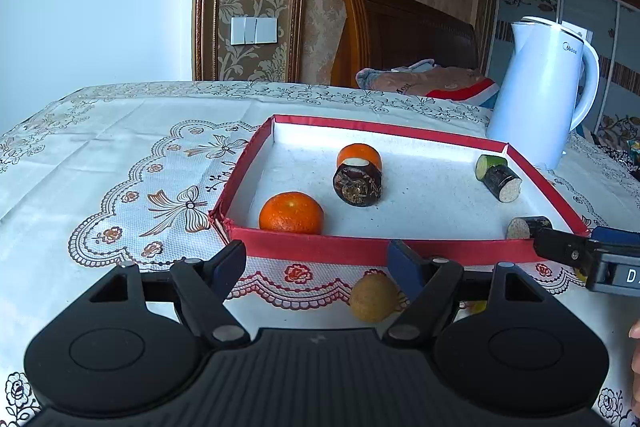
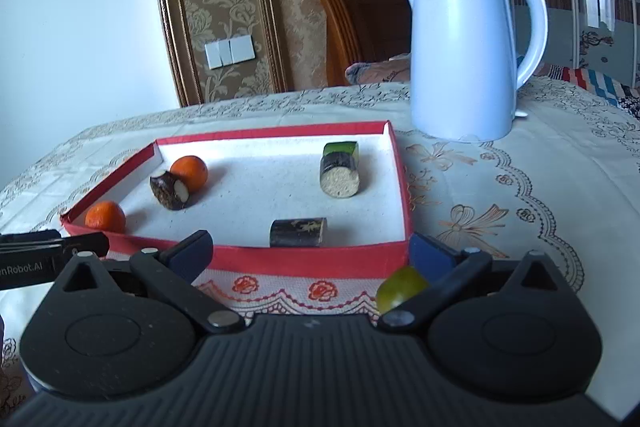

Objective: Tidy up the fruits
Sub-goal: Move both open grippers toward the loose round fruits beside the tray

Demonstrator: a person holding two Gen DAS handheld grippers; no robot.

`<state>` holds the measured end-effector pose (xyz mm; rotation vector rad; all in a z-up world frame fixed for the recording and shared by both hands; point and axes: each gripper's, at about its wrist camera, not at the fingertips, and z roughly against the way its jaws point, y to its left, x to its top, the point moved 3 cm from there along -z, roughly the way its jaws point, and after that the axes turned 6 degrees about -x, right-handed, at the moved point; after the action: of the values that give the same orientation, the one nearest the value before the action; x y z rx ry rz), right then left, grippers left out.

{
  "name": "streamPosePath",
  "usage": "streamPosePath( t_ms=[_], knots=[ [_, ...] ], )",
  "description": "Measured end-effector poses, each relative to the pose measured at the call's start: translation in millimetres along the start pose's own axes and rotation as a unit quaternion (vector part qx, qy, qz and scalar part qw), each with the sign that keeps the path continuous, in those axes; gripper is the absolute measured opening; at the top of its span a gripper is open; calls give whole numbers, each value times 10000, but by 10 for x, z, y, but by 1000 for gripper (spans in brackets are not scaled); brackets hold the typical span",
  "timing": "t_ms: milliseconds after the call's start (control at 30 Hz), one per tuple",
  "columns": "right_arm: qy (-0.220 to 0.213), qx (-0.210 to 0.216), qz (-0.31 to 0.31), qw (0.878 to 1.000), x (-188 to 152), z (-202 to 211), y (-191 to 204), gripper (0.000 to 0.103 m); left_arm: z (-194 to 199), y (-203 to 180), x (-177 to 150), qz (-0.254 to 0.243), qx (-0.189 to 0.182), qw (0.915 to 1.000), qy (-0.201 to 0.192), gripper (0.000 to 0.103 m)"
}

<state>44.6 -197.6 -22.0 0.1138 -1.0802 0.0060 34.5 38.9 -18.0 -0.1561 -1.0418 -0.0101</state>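
Note:
A red-walled tray with a white floor holds two oranges, several dark cane pieces and a green chunk. My left gripper is open just short of the tray's front wall. A tan round fruit lies on the cloth between its fingers, close to the right one, and the pads are not pressing on it. My right gripper is open too, before the same wall. A green round fruit rests on the cloth by its right finger, not gripped.
A white electric kettle stands on the tablecloth behind the tray's right corner. The two grippers sit side by side; the left one's finger shows in the right wrist view. A wooden headboard and bedding lie beyond the table.

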Motion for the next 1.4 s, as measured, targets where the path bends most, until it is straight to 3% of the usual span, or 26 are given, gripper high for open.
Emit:
streamPosePath(
  t_ms=[467, 1400],
  knots=[
    [24, 142, 204, 9997, -37, 87, 49, 103, 14, -44, -86, -130, -197, 9994, 269, 78],
    [59, 330, 519, 9981, -78, 133, 156, 103, -129, -126, -159, -407, -112, 9968, 683, 79]
  ],
)
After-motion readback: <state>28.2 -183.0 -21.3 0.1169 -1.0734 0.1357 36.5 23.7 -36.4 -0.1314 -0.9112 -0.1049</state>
